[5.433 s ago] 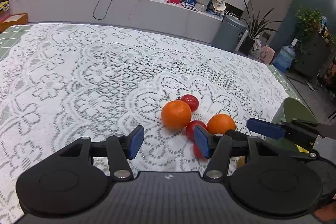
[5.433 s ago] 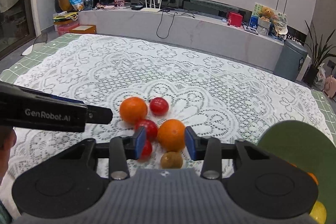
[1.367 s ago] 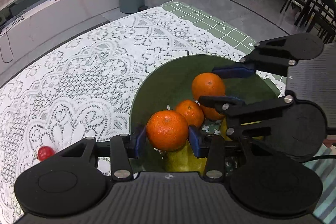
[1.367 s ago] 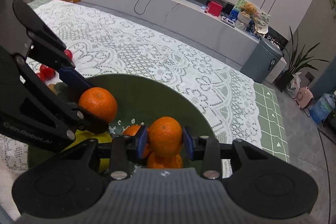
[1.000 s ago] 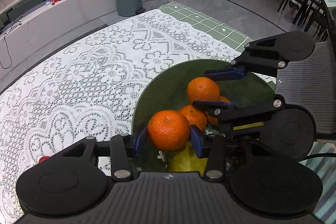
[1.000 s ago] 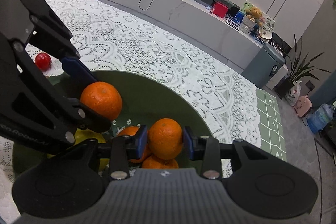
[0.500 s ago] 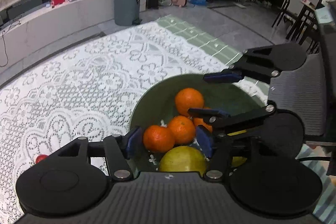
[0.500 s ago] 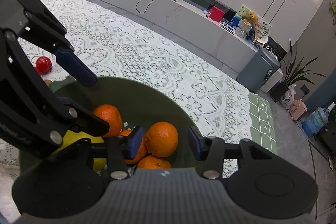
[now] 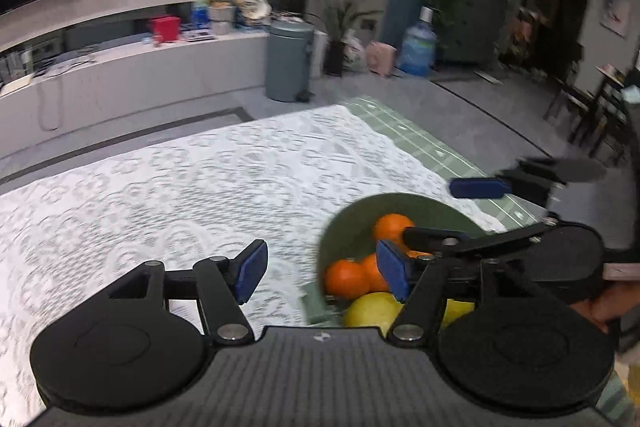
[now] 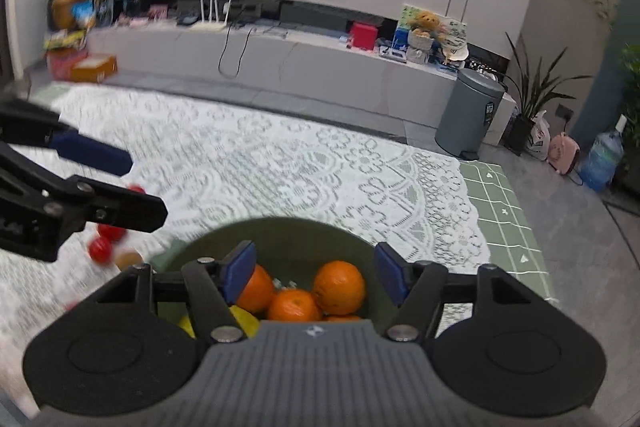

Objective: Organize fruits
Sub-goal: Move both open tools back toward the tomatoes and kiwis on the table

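Both grippers, left [image 9: 320,269] and right [image 10: 316,275], are opening empty above the bowl [image 10: 288,231]; the tomatoes [image 10: 105,241] seemingly need collecting next.

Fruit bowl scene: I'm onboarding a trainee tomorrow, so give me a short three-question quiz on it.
1. True or false: the right gripper is clamped on an orange.
2. Which lies outside the bowl on the lace cloth? A) oranges B) red fruits C) yellow fruit
3. What, if anything, is between the left gripper's pads?

Key:
1. False: its jaws are opening and the pads touch no fruit.
2. B.
3. Nothing is gripped; its jaws are opening over the cloth beside the bowl.
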